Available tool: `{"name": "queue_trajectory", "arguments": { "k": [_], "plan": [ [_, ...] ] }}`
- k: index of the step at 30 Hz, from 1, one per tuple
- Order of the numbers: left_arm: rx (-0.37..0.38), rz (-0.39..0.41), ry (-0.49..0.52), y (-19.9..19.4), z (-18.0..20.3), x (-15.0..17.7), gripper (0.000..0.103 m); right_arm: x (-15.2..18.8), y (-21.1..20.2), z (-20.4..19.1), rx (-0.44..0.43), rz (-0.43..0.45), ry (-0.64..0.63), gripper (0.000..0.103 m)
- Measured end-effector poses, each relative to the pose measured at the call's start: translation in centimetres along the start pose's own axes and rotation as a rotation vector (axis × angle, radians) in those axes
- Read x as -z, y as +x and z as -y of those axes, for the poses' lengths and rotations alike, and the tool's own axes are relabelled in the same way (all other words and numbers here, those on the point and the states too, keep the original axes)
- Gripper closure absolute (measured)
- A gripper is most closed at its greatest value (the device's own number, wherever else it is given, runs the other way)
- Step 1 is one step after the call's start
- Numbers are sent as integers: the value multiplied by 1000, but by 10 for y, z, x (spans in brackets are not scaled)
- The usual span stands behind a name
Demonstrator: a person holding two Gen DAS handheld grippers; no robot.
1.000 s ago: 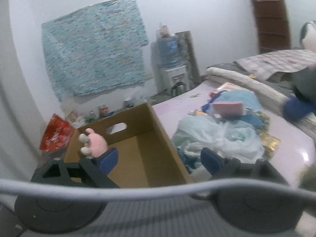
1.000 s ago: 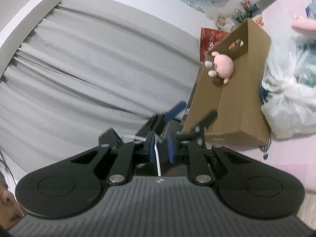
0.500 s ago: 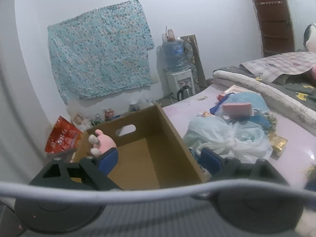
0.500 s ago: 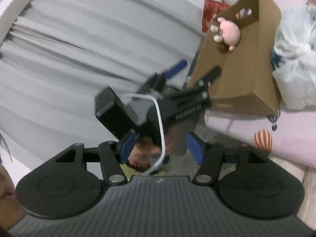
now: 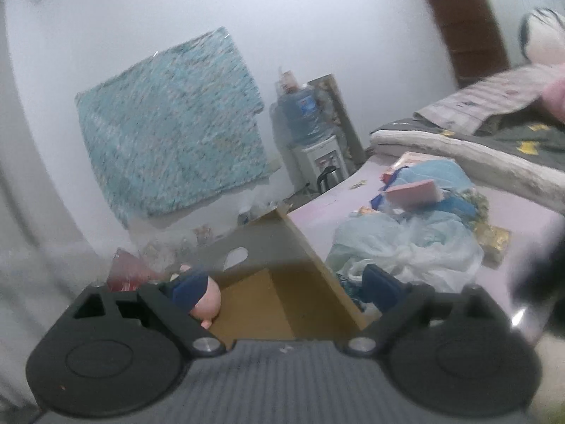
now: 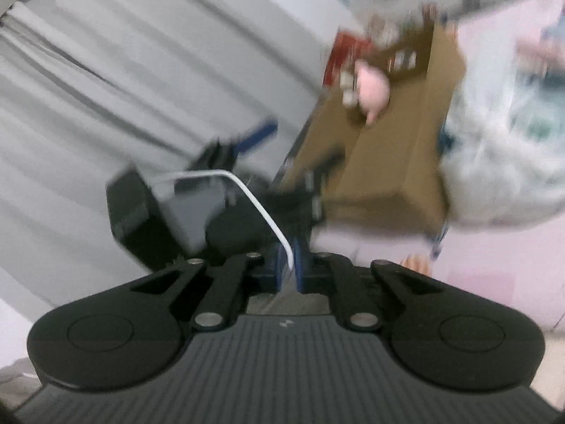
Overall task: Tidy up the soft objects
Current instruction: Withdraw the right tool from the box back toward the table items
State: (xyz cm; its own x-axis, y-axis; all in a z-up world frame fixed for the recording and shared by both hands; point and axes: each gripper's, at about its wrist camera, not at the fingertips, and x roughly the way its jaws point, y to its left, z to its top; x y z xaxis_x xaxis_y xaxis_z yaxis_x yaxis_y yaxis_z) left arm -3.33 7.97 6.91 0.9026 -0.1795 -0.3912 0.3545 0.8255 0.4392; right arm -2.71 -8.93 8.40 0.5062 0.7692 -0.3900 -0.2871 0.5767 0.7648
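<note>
Here, the left gripper hangs over the open cardboard box, its fingers spread wide with nothing between them. A pink plush toy sits at the box's left wall, partly hidden behind the left finger. Right of the box, a pale plastic bag lies on the pink bed. The right gripper has its fingers nearly together around a white cable.

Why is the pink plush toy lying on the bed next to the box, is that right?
Not quite. The pink toy sits inside the cardboard box, not on the bed. The left wrist view shows it against the box's inner wall.
</note>
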Motion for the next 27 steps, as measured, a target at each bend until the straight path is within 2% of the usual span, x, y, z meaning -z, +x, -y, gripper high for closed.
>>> {"name": "queue_trajectory", "arguments": {
  "k": [6, 8, 10, 12, 15, 17, 19, 21, 24, 27],
  "plan": [
    [48, 32, 194, -8, 33, 24, 6, -12, -31, -30, 73, 141, -168, 98],
    [49, 6, 248, -3, 46, 32, 6, -18, -31, -36, 58, 157, -197, 98],
    [16, -31, 278, 8, 55, 36, 6, -21, -32, -42, 27, 162, -219, 98],
    [-28, -86, 248, 27, 56, 37, 6, -22, -29, -49, -21, 146, -231, 98],
    [-82, -173, 75, 57, 37, 26, 6, -22, -20, -57, -116, 80, -232, 98],
    [-107, -217, -116, 76, 12, 13, 6, -19, -12, -64, -183, 21, -225, 97],
    [-104, -226, -302, 88, -13, 3, 6, -14, 1, -69, -216, -45, -217, 97],
    [-94, -222, -466, 93, -39, -4, 6, -5, 15, -70, -211, -100, -205, 97],
    [-100, -208, -650, 90, -74, -7, 6, 7, 24, -53, -186, -154, -136, 96],
    [-107, -174, -766, 81, -103, -8, 6, 13, 26, -24, -130, -174, -32, 92]
  ]
}}
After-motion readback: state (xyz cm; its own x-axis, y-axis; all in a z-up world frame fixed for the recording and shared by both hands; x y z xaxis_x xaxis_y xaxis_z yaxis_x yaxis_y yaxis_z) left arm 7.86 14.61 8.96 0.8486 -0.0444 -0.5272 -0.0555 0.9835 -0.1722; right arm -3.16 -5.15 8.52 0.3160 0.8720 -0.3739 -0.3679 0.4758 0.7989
